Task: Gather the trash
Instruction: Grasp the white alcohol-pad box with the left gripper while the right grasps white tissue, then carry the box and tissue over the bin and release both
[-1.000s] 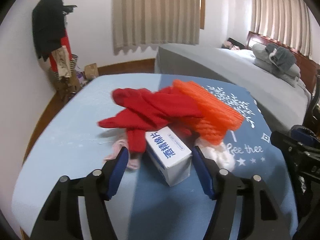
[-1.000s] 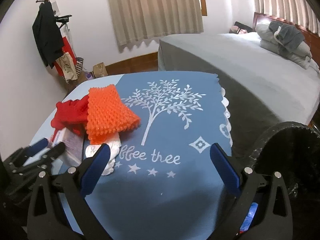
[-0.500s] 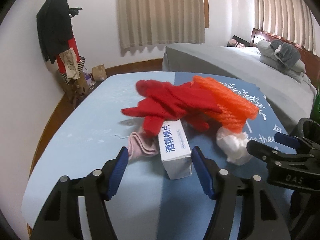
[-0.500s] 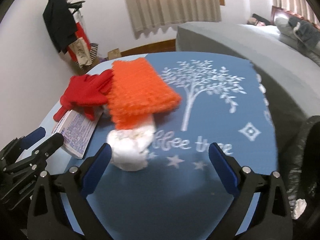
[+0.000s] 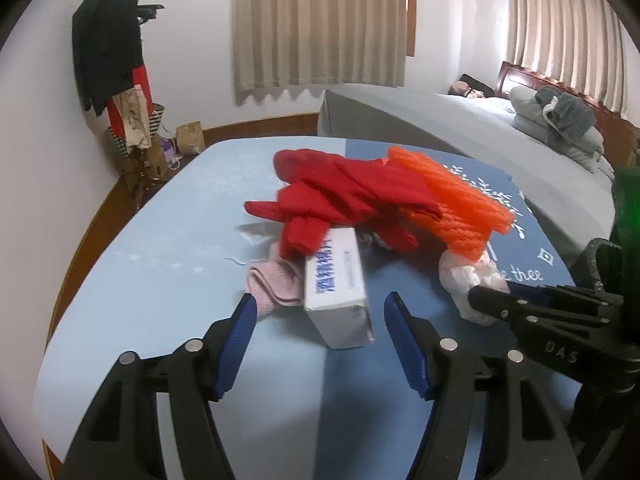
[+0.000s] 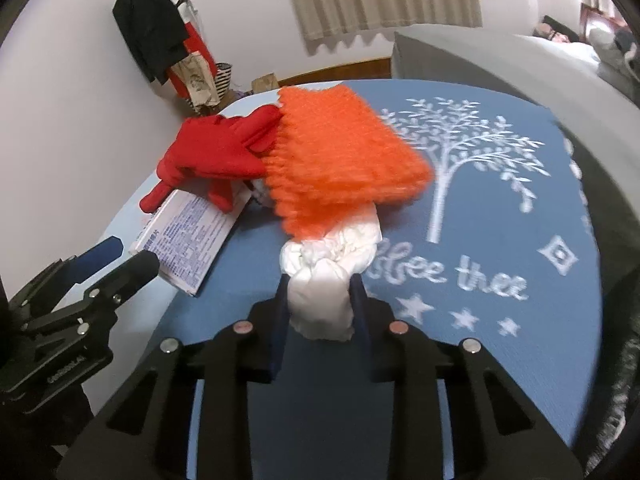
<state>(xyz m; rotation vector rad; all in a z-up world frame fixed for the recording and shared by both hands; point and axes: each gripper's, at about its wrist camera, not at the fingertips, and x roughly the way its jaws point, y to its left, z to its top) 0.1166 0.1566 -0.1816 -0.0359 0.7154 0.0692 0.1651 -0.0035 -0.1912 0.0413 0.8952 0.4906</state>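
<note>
While the right gripper (image 6: 318, 300) has its two fingers pressed against the sides of the white crumpled wad (image 6: 326, 280), the left gripper (image 5: 318, 338) stands wide open and holds nothing. The wad lies on the blue tablecloth (image 6: 500, 340), and its far end goes under the orange ribbed foam net (image 6: 340, 152). Just in front of the open left fingers is the white box (image 5: 338, 292) with blue printing, its near end between the two tips but not touching them. Red gloves (image 5: 340, 196) lie over the far end of the box, and a pink piece, perhaps a sock (image 5: 274, 284), lies beside the box on its left. Behind the table is a grey bed (image 5: 440, 120).
</note>
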